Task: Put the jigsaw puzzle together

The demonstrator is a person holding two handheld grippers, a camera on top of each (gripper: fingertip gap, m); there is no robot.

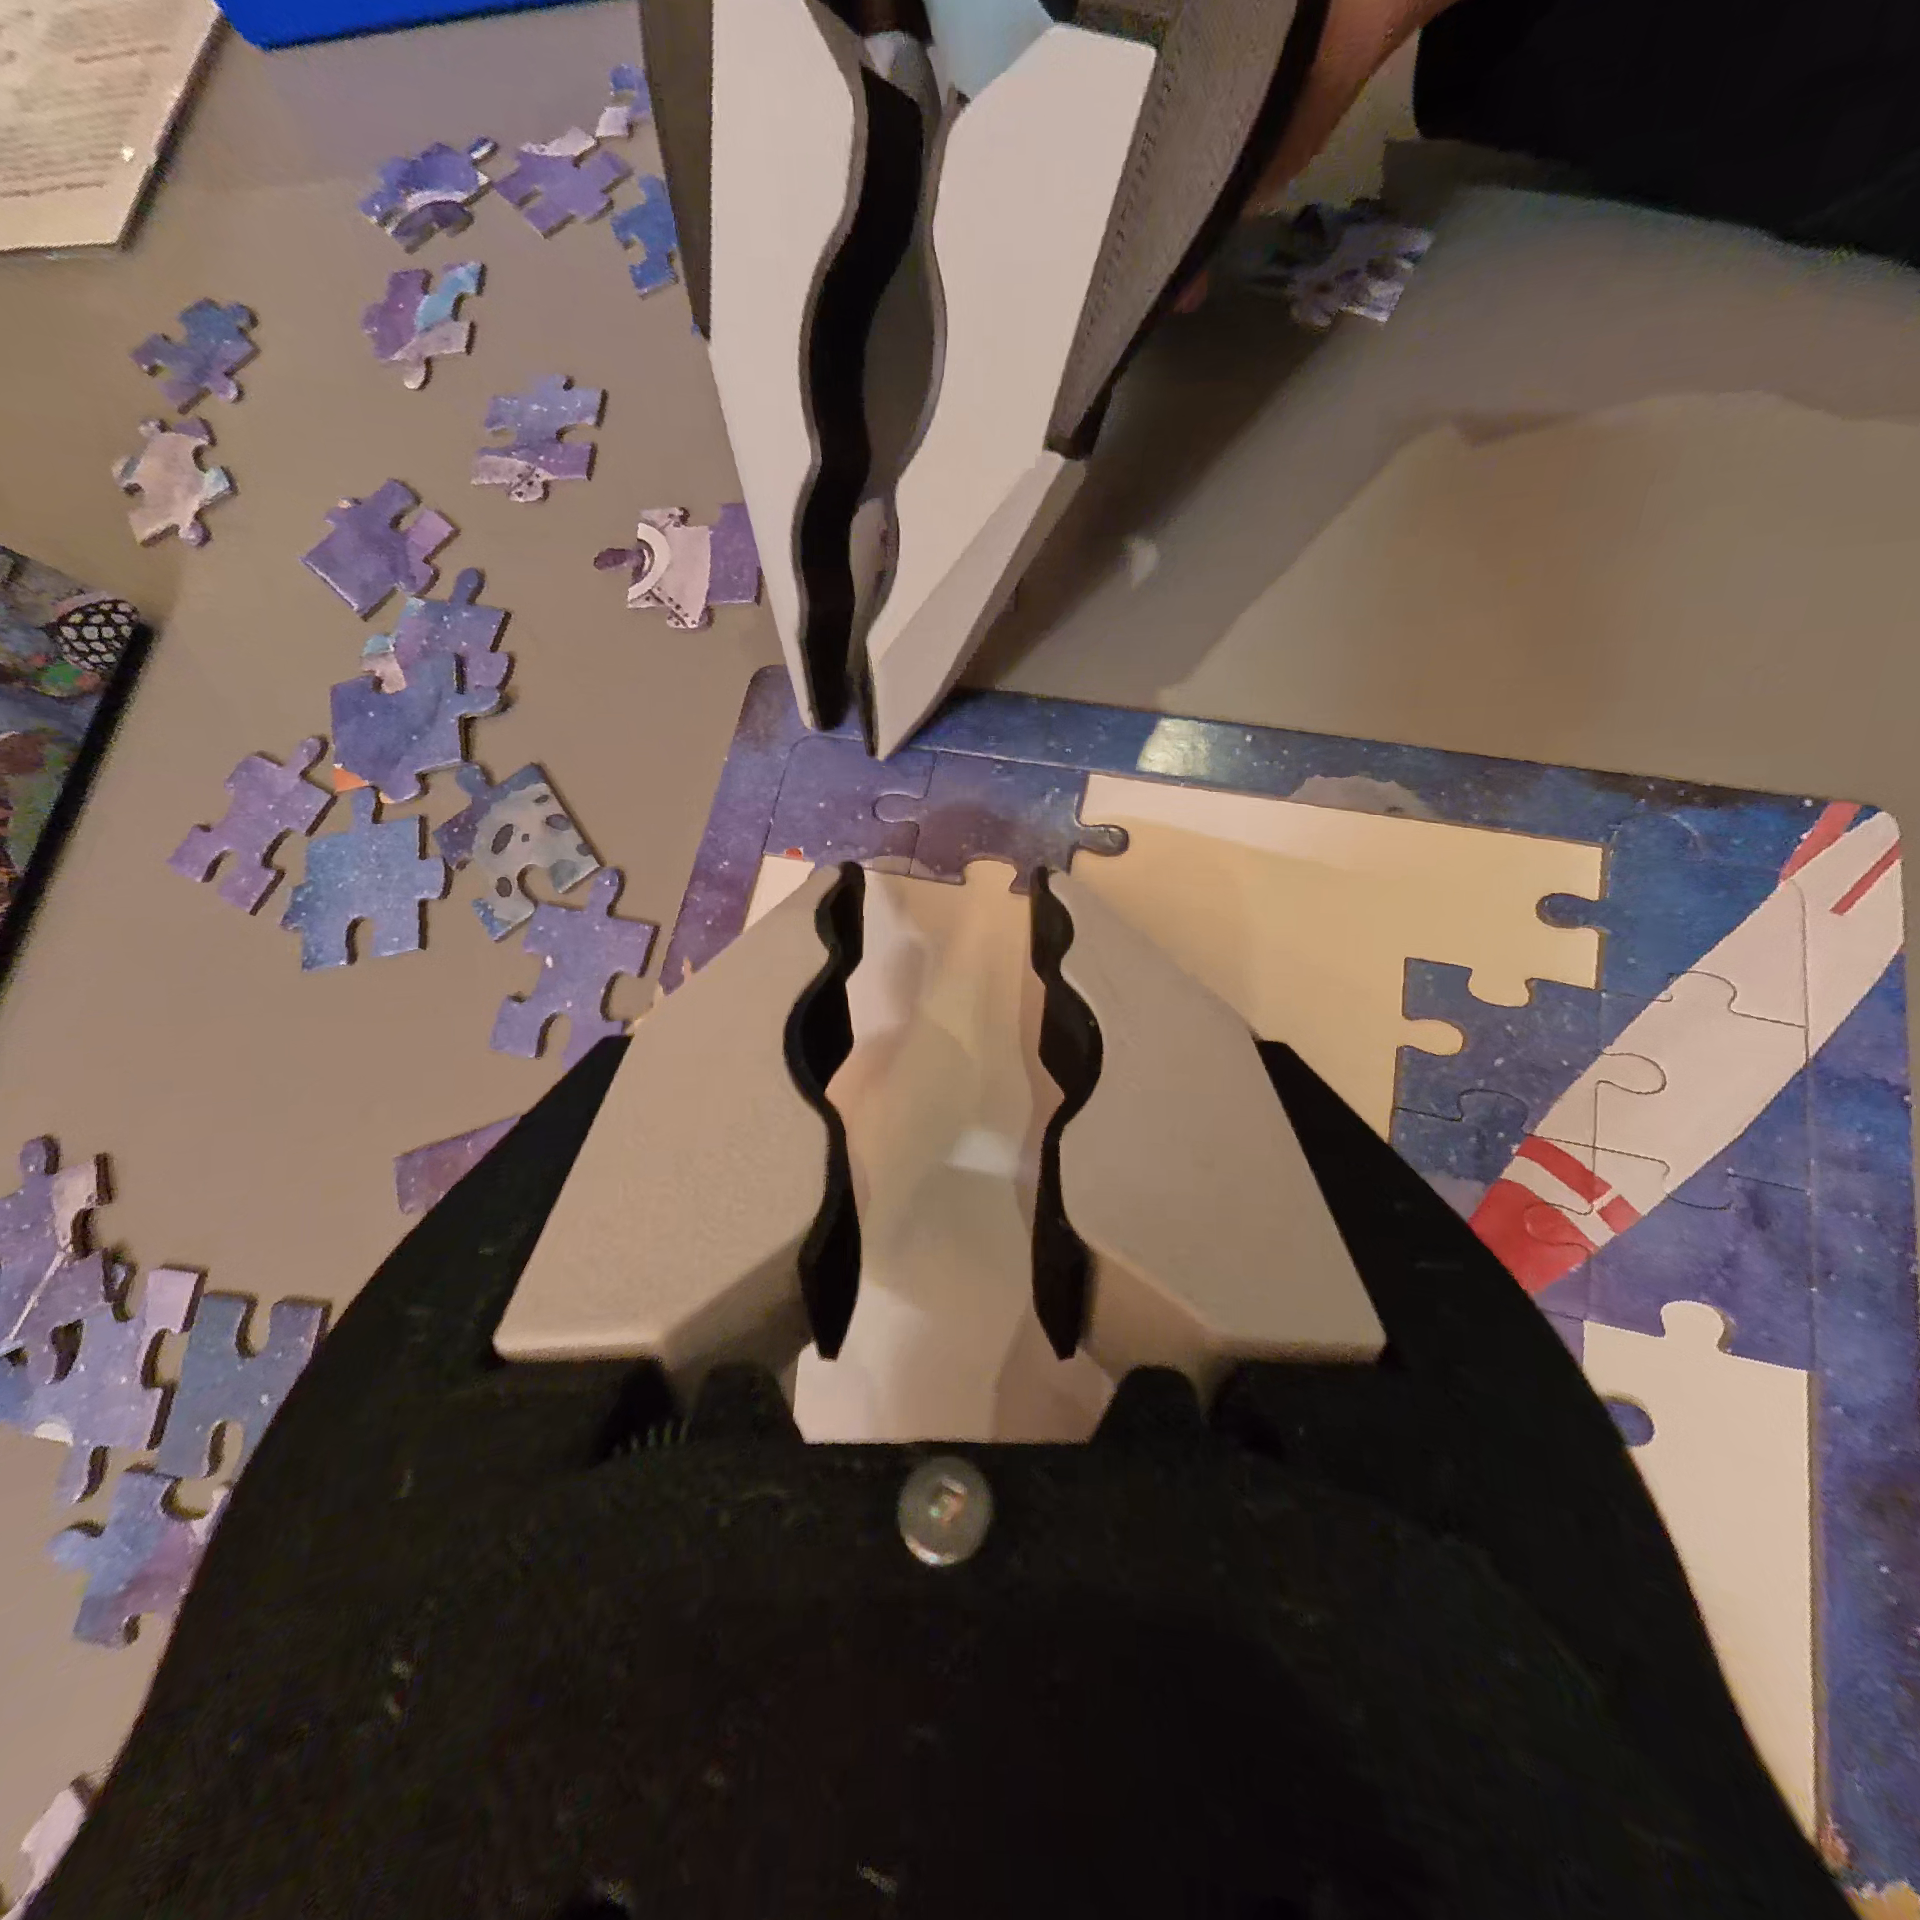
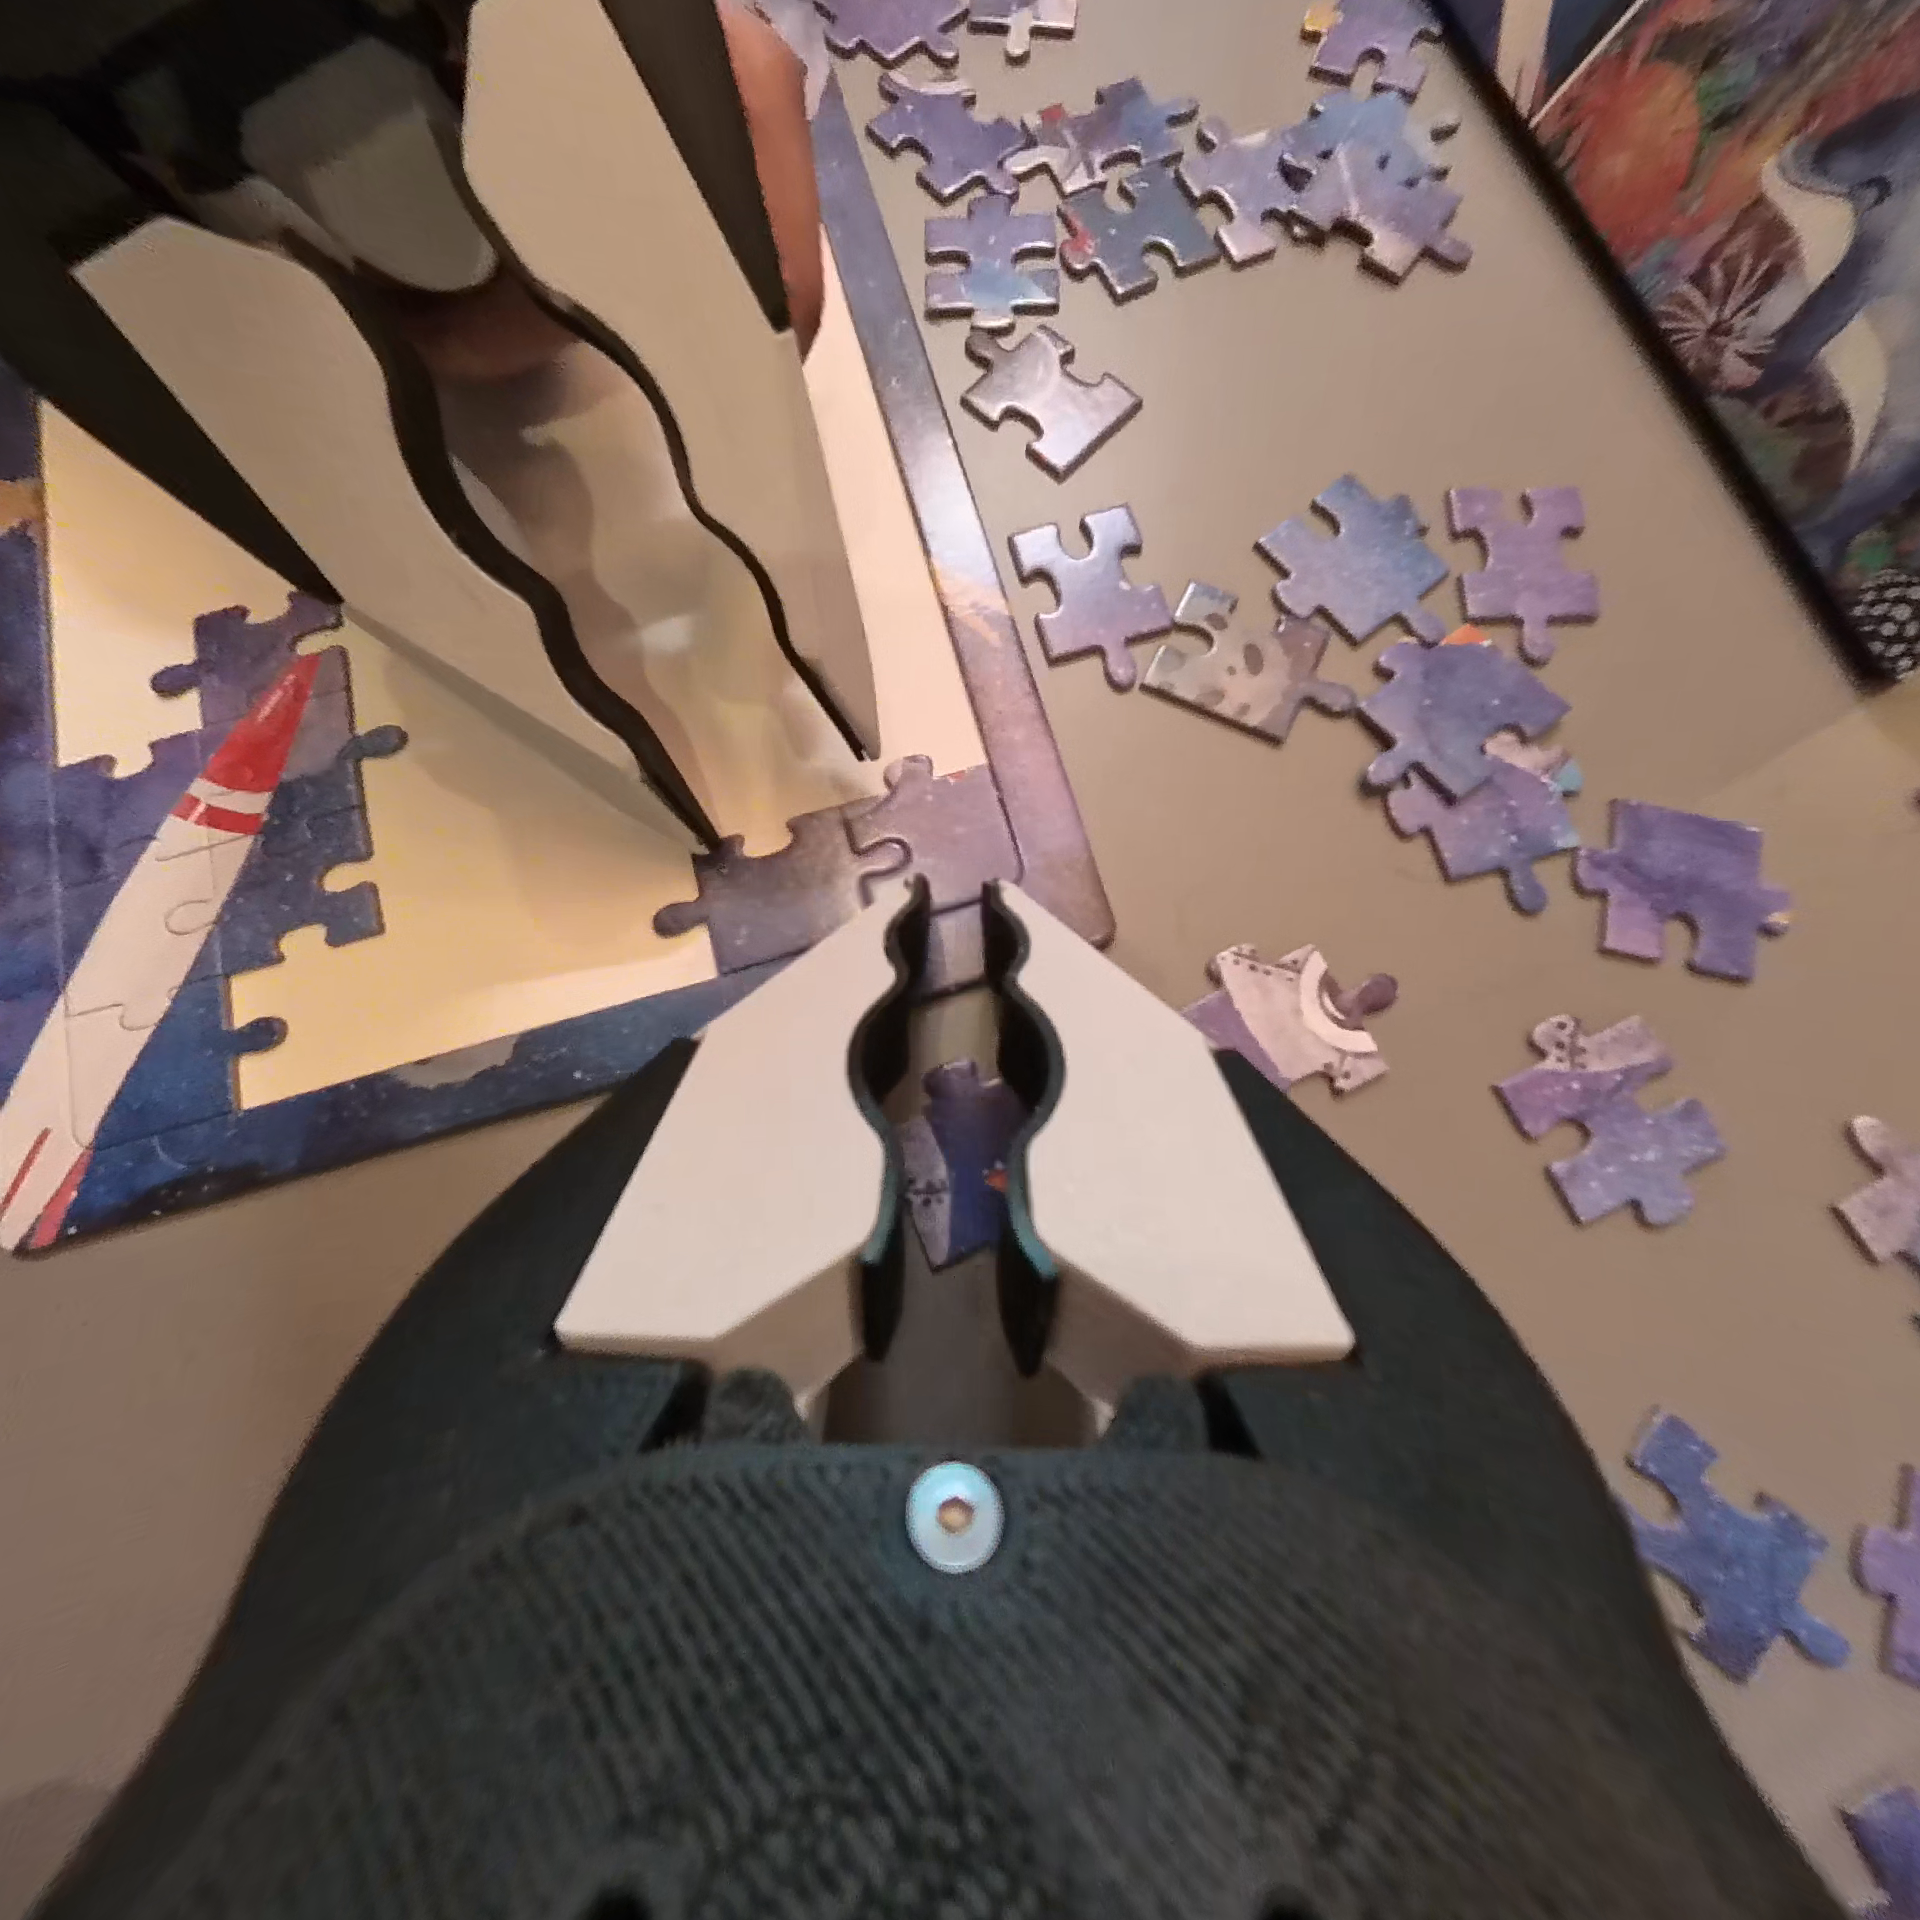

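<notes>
I see lots of loose purple pieces (image 1: 384,727) on my gray table (image 1: 1351,499). Far left lies a white paper (image 1: 83,114) beside a blue box (image 1: 416,21). A colorful picture (image 2: 1714,260) lies near the pieces.

Hidden/cut off:
- Puzzle tray (image 1: 1351,764): near corner under left claw (image 1: 945,883) body; right side cropped by frame edge.
- Printed sheet (image 1: 83,114), top left: cropped, print too small to tell.
- Picture board (image 2: 1766,312): cropped at right.
- Piece behind right claw (image 2: 951,894): mostly hidden.
</notes>
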